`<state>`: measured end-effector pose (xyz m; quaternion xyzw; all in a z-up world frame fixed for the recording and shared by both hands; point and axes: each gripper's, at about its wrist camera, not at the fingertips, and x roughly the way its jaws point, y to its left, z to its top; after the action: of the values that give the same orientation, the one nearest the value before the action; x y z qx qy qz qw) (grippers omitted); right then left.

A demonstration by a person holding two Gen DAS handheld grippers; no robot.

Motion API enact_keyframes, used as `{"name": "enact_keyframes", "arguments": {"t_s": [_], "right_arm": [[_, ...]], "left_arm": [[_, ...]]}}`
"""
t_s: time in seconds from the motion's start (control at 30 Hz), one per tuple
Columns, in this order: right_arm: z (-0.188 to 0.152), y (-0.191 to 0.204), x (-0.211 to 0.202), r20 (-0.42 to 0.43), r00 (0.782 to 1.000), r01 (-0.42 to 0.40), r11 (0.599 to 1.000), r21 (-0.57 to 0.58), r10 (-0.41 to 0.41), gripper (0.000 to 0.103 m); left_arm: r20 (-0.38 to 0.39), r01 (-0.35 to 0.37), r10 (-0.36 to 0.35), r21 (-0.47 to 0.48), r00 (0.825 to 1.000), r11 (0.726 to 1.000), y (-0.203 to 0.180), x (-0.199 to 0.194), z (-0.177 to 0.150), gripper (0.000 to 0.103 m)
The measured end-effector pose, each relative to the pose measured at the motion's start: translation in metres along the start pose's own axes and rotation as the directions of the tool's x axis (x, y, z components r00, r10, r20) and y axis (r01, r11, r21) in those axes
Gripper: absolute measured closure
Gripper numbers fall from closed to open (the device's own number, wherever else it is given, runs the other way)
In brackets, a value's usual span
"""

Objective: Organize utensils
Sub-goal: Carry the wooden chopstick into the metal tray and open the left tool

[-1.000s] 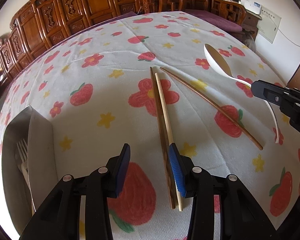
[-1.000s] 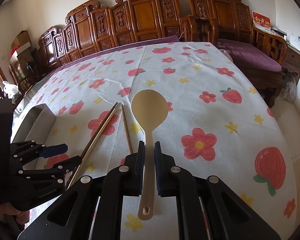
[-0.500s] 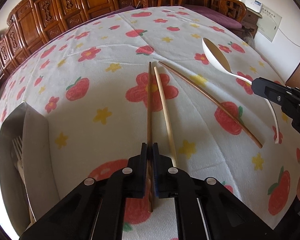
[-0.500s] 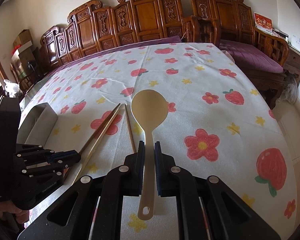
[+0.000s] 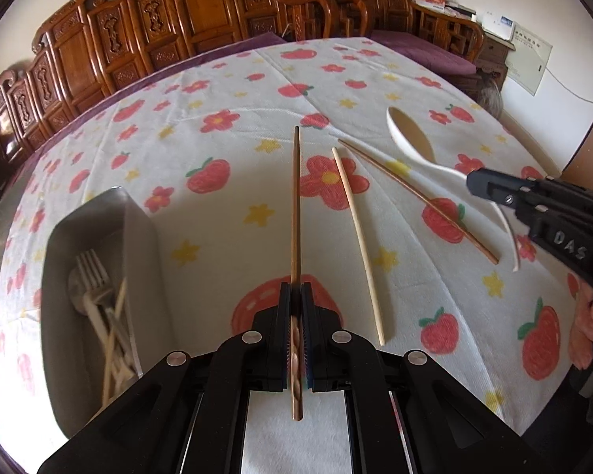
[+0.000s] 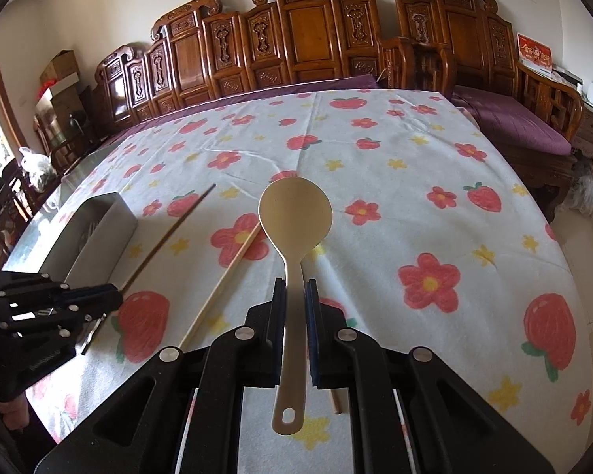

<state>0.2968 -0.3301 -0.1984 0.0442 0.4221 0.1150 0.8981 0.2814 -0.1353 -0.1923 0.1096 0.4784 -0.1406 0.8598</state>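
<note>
Left tongs: the left gripper [image 5: 295, 308] is clamped on the dark chopstick [image 5: 295, 213] near its thick end; the stick juts forward, its tip clear of the cloth.
Right tongs: the right gripper [image 6: 295, 308] is clamped on the spoon [image 6: 295, 217] by the handle, bowl forward and off the table [image 6: 375, 150].
Step in hand: judged to be carrying the dark chopstick to the bin [image 5: 138, 245], which stands by the table's left edge.
How to do it well: swing the long free end left over the bin's near wall, line the stick up with the bin's length, lower it inside, then open. A grip this near one end leaves a lot of stick hanging out front, so keep the wrist steady and the tip up until it is past the rim.
In the bin: a fork [image 5: 93, 276] and some pale sticks lie along it already; drop beside them, not across.
On the table: a pale chopstick [image 5: 357, 245] lies just right of the held one, and a second dark chopstick [image 5: 419, 201] lies slanted further right, towards the right gripper.
In the way: nothing lies on the cloth between the held stick and the bin. The spoon is well to the right.
Around: carved wooden chairs [image 6: 296, 39] line the far edge.
</note>
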Motion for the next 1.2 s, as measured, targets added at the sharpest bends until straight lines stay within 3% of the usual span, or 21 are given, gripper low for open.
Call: {"name": "enact_keyframes", "arguments": {"t_s": [0.27, 0.6, 0.77, 1.2], "right_arm": [[-0.004, 0.026, -0.005, -0.001, 0.999, -0.033, 0.998, -0.045, 0.033, 0.092], [-0.003, 0.052, -0.013, 0.014, 0.996, -0.081, 0.993, -0.084, 0.083, 0.092], [-0.006, 0.067, -0.013, 0.008, 0.996, -0.091, 0.989, -0.114, 0.092, 0.092], [-0.021, 0.083, -0.002, -0.021, 0.999, -0.034, 0.988, -0.153, 0.031, 0.092]], "left_arm": [[0.061, -0.009, 0.01, -0.019, 0.998, 1.0, 0.019, -0.041, -0.003, 0.099], [0.088, -0.043, 0.047, -0.049, 0.995, 0.998, 0.055, -0.061, -0.01, 0.099], [0.105, -0.064, 0.07, -0.064, 0.992, 0.996, 0.081, -0.065, -0.017, 0.099], [0.093, -0.021, 0.039, -0.183, 0.995, 0.983, 0.149, -0.045, -0.044, 0.099]]}}
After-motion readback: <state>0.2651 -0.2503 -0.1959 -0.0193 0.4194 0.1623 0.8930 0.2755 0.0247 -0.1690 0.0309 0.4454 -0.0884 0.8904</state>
